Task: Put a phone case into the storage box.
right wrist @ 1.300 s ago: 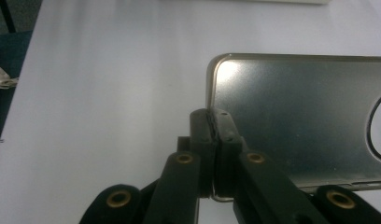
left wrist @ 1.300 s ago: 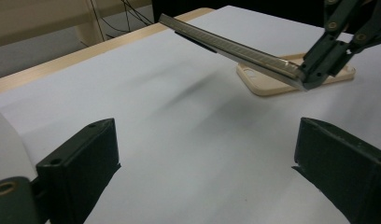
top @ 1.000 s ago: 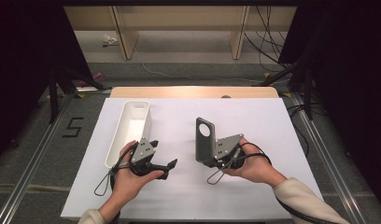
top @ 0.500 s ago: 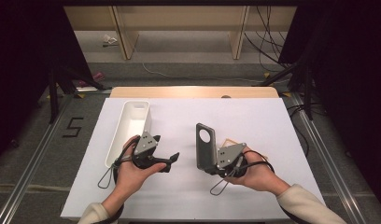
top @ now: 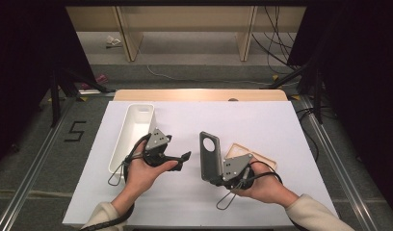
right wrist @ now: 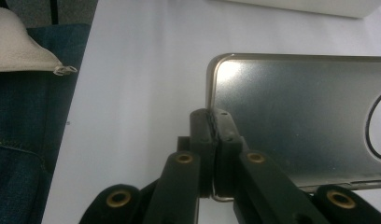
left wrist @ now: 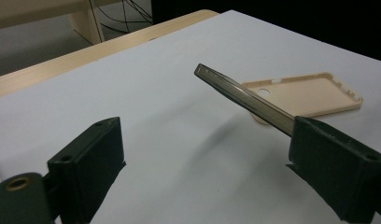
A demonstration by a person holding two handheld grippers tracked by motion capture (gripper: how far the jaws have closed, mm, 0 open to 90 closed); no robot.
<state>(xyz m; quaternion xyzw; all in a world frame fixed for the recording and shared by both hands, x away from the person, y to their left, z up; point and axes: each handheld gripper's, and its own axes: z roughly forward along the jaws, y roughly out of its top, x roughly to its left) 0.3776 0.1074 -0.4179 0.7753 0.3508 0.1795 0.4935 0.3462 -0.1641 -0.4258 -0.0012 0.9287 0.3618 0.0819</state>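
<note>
My right gripper (top: 217,177) (right wrist: 212,122) is shut on the lower edge of a dark grey phone case (top: 209,155) (right wrist: 296,116) and holds it upright on its edge above the white table. A beige phone case (top: 258,152) (left wrist: 310,95) lies flat, inside up, just behind that hand. My left gripper (top: 181,161) (left wrist: 205,140) is level and points right at the dark case (left wrist: 244,95), a short way from it. Its jaws stand wide open and have just been closing a little, with nothing pressed between them.
A long white tray (top: 118,144) (right wrist: 310,5) lies lengthwise left of my left hand. The white sheet (top: 262,120) stretches back to the wooden table edge (top: 199,95). A trouser leg (right wrist: 20,140) and sleeve show at the table's near edge.
My left gripper has moved right and slightly up toward the dark case. The right hand has drawn the case a little nearer the person, and the beige case now shows behind it.
</note>
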